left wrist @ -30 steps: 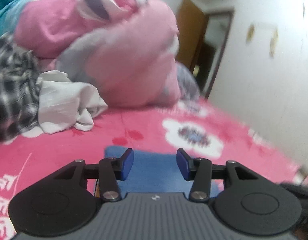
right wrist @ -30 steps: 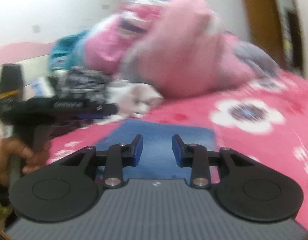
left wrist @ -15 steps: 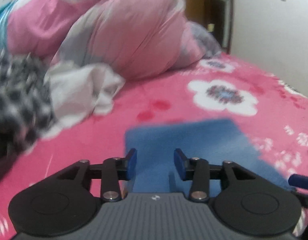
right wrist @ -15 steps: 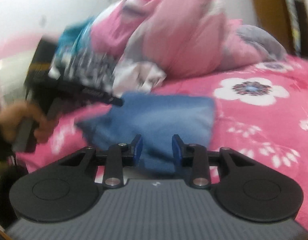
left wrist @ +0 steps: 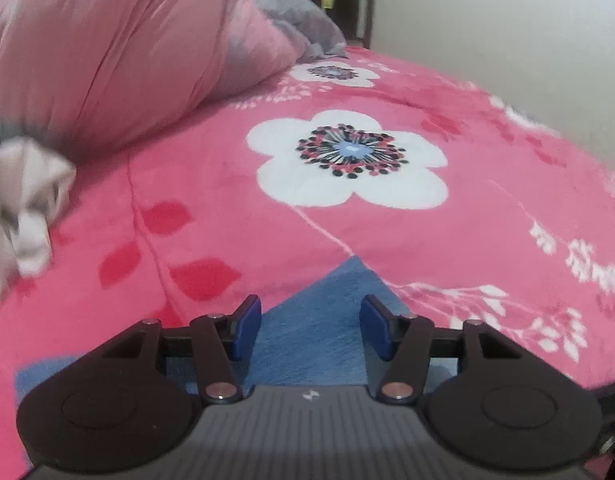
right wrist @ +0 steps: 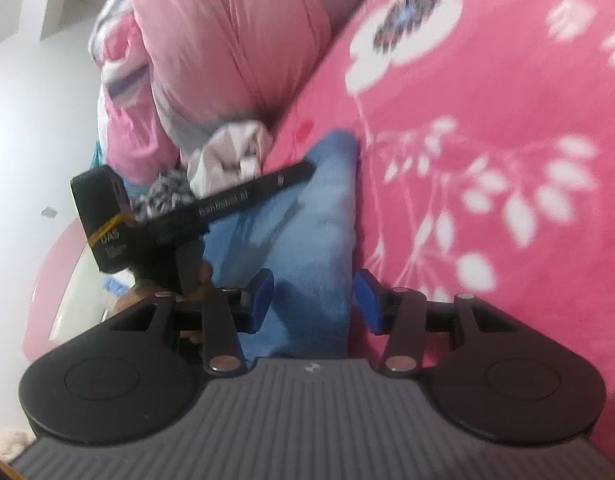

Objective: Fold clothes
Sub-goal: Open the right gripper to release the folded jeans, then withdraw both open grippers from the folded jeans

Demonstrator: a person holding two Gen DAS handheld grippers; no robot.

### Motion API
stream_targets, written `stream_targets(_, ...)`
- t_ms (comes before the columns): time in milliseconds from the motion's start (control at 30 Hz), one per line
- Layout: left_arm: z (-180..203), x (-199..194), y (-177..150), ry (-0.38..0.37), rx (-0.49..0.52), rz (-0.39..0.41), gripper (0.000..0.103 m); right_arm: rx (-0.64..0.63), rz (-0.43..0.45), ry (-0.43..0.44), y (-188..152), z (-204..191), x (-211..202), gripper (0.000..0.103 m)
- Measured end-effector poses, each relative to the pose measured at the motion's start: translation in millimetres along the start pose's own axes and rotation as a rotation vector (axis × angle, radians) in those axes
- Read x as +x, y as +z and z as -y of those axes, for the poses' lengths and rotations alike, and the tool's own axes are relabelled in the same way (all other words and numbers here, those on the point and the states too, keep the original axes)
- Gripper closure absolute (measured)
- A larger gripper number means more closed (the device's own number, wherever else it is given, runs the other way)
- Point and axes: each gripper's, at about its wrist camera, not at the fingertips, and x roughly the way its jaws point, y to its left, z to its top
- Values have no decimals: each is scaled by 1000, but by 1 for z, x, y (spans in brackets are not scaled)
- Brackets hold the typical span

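Observation:
A folded blue cloth lies flat on the pink flowered bedspread. My left gripper hangs open just above the cloth's near corner, nothing between its blue pads. In the right wrist view the same blue cloth runs away from my right gripper, which is open over its near edge, the view rolled sideways. The left gripper appears there as a black tool lying across the cloth's left side, held by a hand.
A big pink and grey duvet is heaped at the back left. A crumpled white garment and a black-and-white checked one lie beside it. A white wall borders the bed on the right.
Both grippers dropped lower and closer to the blue cloth. The left view swung right, the checked garment leaving it. The right view rolled sideways. Both stayed open.

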Motion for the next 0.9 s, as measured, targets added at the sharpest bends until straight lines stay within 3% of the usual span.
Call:
stream_targets(133, -20, 1, -11, -30, -101, 36, 48, -3, -39, -13, -9, -11, 4, 71)
stream_targets(233, -19, 1, -12, -17, -97, 58, 48, -19, -30, -57, -16, -28, -6, 79)
stream_targets(367, -18, 1, -14, -11, -84, 78, 48, -90, -14, -134, -31, -42, -12, 82)
stream_targets(500, -17, -1, -15, -5, -83, 90, 48, -47, -27, -115, -39, -26, -19, 76)
stream_targets(633, -13, -16, -15, 25, -78, 135, 45, -115, 40, -171, -25, -34, -40, 65)
stream_targets(800, 6, -72, -22, 52, 4, 248, 37, -214, 128, -252, -5, -46, -65, 60)
stream_targets(900, 10, -99, -44, 24, 10, 252, 33, -272, 173, -246, 19, -54, -49, 60)
